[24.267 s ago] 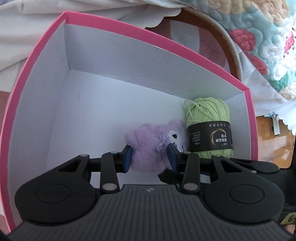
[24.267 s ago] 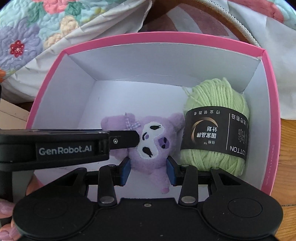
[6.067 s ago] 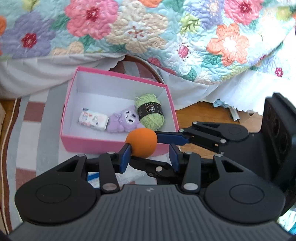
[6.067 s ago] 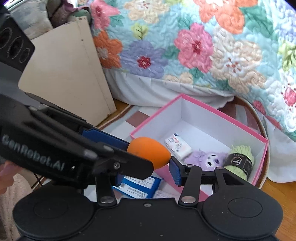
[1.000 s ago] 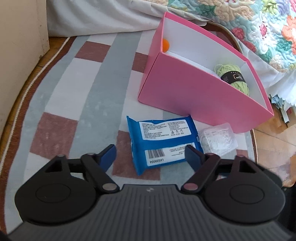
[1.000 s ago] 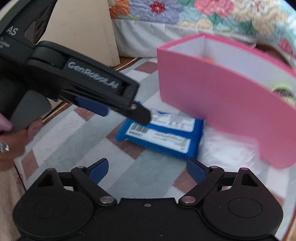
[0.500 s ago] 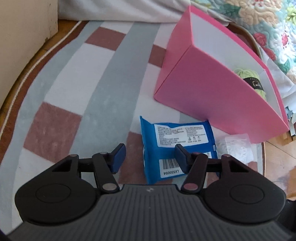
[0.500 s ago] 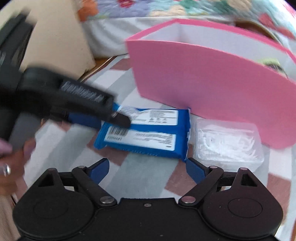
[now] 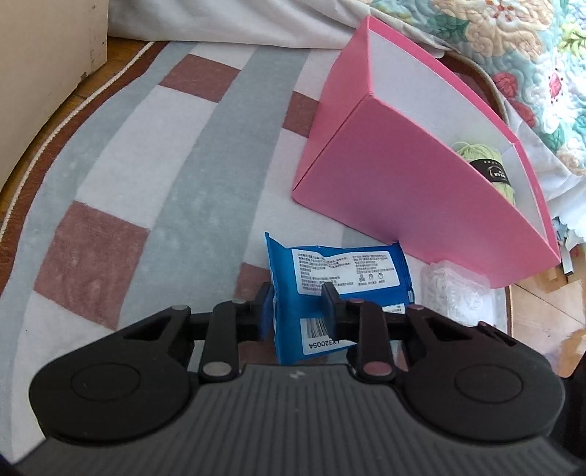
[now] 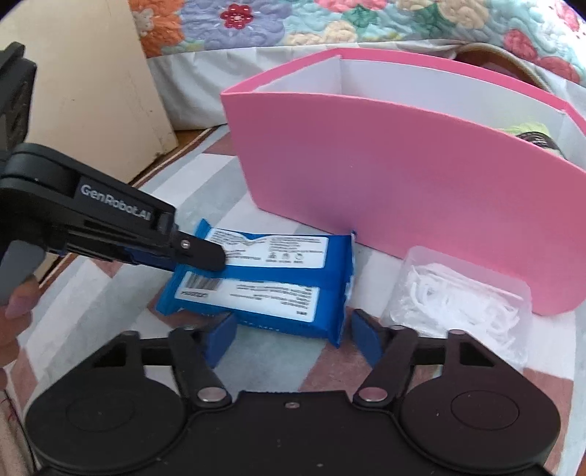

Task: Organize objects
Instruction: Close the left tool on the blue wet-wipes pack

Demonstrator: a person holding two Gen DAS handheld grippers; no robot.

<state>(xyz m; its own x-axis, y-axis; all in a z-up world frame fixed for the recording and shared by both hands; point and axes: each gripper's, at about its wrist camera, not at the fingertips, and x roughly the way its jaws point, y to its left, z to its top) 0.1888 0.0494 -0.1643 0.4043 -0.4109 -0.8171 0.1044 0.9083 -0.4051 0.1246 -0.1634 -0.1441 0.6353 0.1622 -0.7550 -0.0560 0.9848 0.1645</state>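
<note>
A blue wet-wipes pack (image 9: 337,289) (image 10: 263,282) lies on the striped rug in front of the pink box (image 9: 410,183) (image 10: 384,172). My left gripper (image 9: 298,311) is shut on the pack's near left end, which lifts slightly; it shows in the right wrist view (image 10: 197,256) clamping that end. My right gripper (image 10: 291,338) is open, its fingers astride the pack's near edge, touching nothing. A clear plastic box of white picks (image 9: 454,293) (image 10: 457,296) sits right of the pack against the pink box. Green yarn (image 9: 487,161) lies inside the box.
The striped rug (image 9: 164,183) spreads to the left. A cream cabinet (image 10: 91,84) stands at the far left. A floral quilt (image 10: 329,22) hangs behind the box. Wood floor (image 9: 542,315) shows at the right.
My left gripper has moved onto the pack and closed on its left end. My right gripper has come closer to the pack and narrowed its opening, still open.
</note>
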